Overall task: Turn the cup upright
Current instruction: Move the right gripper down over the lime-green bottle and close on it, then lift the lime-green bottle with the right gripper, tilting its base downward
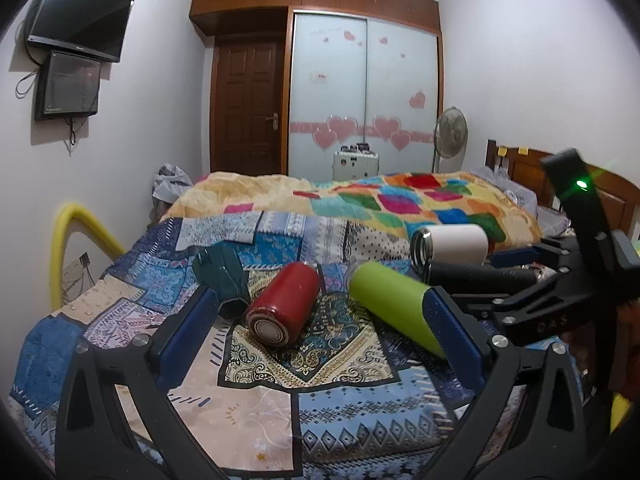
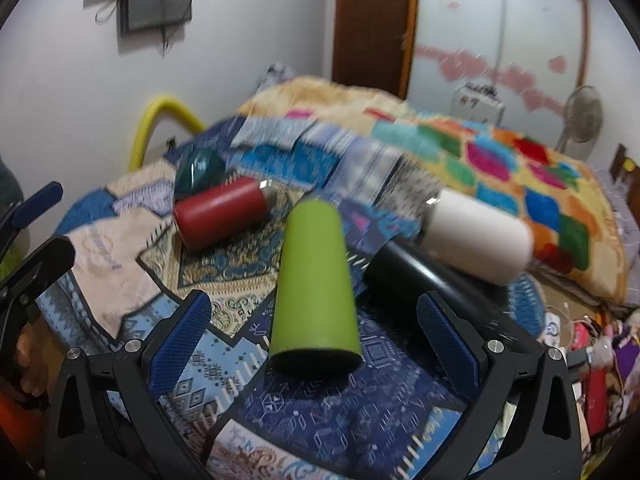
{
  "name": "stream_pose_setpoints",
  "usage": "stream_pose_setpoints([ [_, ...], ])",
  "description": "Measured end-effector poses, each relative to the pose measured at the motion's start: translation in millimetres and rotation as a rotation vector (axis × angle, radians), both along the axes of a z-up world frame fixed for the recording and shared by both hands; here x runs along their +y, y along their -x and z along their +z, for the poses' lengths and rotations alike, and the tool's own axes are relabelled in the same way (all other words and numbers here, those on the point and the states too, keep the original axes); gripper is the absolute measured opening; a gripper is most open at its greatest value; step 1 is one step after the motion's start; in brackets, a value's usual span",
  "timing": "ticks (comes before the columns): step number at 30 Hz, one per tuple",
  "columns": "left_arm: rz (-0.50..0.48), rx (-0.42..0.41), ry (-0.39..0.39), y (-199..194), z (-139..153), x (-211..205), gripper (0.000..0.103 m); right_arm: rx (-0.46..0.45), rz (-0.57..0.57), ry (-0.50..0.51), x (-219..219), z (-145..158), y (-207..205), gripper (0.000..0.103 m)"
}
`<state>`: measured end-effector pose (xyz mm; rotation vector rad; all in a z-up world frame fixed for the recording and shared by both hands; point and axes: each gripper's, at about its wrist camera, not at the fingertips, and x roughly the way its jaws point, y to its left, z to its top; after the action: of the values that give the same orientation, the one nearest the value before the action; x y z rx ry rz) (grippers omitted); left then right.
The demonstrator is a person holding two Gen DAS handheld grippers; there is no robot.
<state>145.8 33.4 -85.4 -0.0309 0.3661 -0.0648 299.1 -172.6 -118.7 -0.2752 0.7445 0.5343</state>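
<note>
1. Jaws of the right gripper (image 2: 314,336) stand wide apart with nothing clamped; the lime-green tapered plastic cup (image 2: 314,288) lies on its side between the blue textured pads (image 2: 182,340), its dark end nearest the camera, touching neither pad as far as can be seen.
2. Jaws of the left gripper (image 1: 320,328) are likewise spread wide and empty. In the left wrist view the green cup (image 1: 394,306) runs diagonally, and its lower end is hidden behind the right-hand blue pad (image 1: 454,328); whether it touches that pad cannot be told.
3. Just left of the green cup lies a glossy red cylindrical cup (image 1: 286,304), also on its side, its ringed silver end facing the left camera.
4. Behind the red one, a dark teal faceted cup (image 1: 224,280) is tipped over; the left pad covers its near edge, and in the right wrist view it is a blur.
5. To the right, a matte black cylindrical bottle (image 2: 420,276) lies beside a white cylindrical cup (image 2: 480,236). Whether they touch is unclear. The black bottle's far end is cut off by the right gripper's frame in the left view.
6. All rest on a blue patchwork-patterned bedsheet (image 1: 352,412); beyond it is a multicoloured blanket (image 1: 400,200).
7. The right wrist view is motion-blurred, so the far wall, wardrobe and fan are hard to make out.
</note>
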Motion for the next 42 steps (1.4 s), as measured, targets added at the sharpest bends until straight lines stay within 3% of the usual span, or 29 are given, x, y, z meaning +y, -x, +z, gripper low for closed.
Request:
stream_pose_setpoints([
  [6,-0.009,0.046,0.006,-21.7,-18.5,7.9,0.103,0.13,0.045,0.045,18.6,-18.5,-38.6,0.099],
  [8,-0.009,0.053,0.01,-25.1,-22.7,10.2,0.103,0.197,0.063,0.052,23.0,-25.1,-50.1,0.09],
  [14,-0.013,0.068,0.013,-31.9,-30.6,14.6,0.103,0.329,0.083,0.096,34.7,-40.7,-74.6,0.083],
  [24,-0.023,0.071,0.02,-35.3,-37.5,14.1,0.103,0.451,0.107,0.183,54.1,-55.3,-89.5,0.08],
  [28,-0.022,0.071,0.02,-35.2,-38.5,13.4,0.103,0.452,0.094,0.242,61.4,-61.0,-93.5,0.064],
  [33,-0.013,0.064,0.022,-32.6,-38.7,16.4,0.103,0.439,0.079,0.214,59.7,-57.9,-86.7,0.063],
  [42,0.008,0.064,0.041,-29.8,-35.6,22.8,0.103,0.405,0.15,0.228,64.8,-51.8,-45.7,0.062],
])
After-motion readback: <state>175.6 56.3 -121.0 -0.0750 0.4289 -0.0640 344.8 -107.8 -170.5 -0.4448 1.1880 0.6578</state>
